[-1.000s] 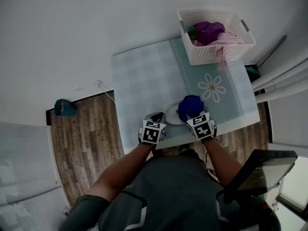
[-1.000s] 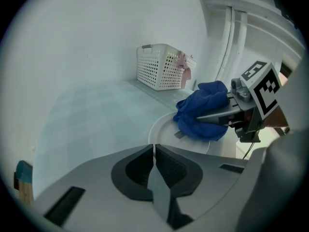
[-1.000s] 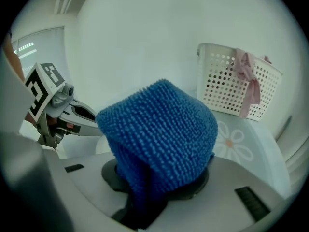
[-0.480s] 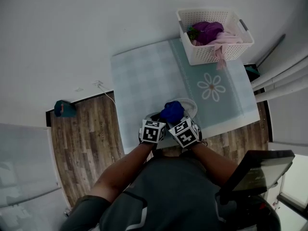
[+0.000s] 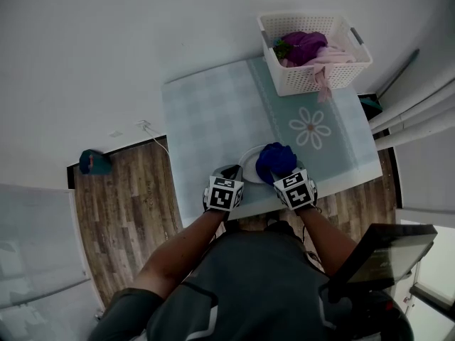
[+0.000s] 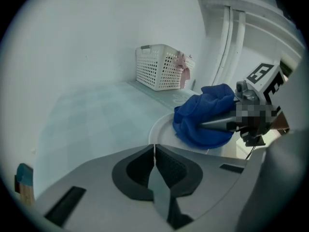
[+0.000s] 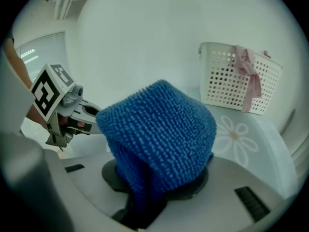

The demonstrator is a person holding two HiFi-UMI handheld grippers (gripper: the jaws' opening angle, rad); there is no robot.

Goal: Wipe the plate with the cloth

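A white plate [image 5: 249, 162] lies near the table's front edge on the pale blue mat. My left gripper [image 5: 230, 175] is shut on the plate's near rim; in the left gripper view the plate [image 6: 162, 127] runs in between the closed jaws of my left gripper [image 6: 154, 149]. My right gripper [image 5: 287, 176] is shut on a bunched blue cloth [image 5: 276, 159], which rests on the plate's right part. In the right gripper view the cloth [image 7: 159, 129] hides my right gripper's [image 7: 157, 178] fingertips. The cloth [image 6: 203, 120] covers part of the plate.
A white basket [image 5: 313, 78] with purple and pink laundry stands at the table's far right corner. A daisy print [image 5: 310, 128] lies between it and the plate. The table's front edge runs just below the plate. A teal object [image 5: 94, 160] sits on the wood floor to the left.
The right gripper swept the blue cloth left across the plate, then back to the right side. The left gripper has stayed on the plate's rim.
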